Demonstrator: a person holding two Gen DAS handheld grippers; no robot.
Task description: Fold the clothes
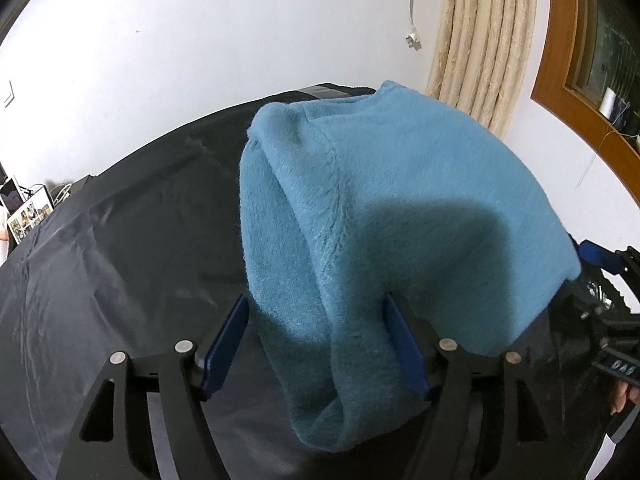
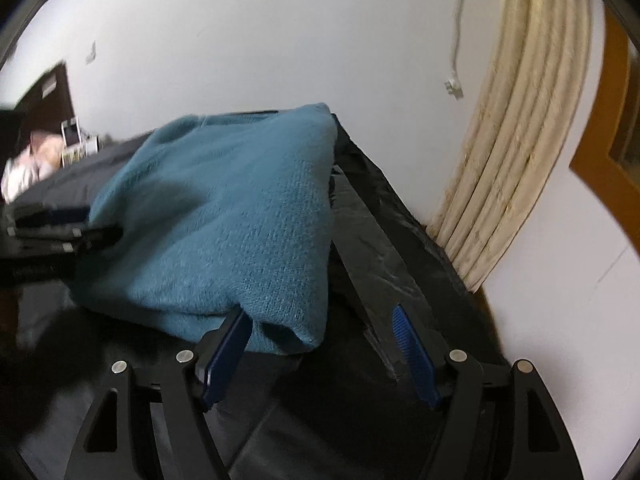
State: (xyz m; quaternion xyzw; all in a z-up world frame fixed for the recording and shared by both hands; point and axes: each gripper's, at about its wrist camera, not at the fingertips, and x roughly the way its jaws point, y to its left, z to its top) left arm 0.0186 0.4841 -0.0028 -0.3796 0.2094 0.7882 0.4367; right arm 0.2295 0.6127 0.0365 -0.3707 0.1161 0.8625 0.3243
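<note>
Sweater [image 1: 360, 208] already doubled into a thick bundle on black sheet [image 1: 120, 240], near edge draped between spread jaws of left gripper [image 1: 316, 344]. Right gripper [image 2: 320, 344] likewise wide, pinching nothing, cloth brushing its left pad. Smoothing and final fold probably left.

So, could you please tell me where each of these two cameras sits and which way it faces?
Left wrist: sits on the left gripper, angled down at the blue sweater lying between its open fingers; the right gripper shows at the right edge.
Right wrist: sits on the right gripper, angled down at the sweater's near corner; own fingers open.
Shared: sweater, black cover, curtain, white wall.
</note>
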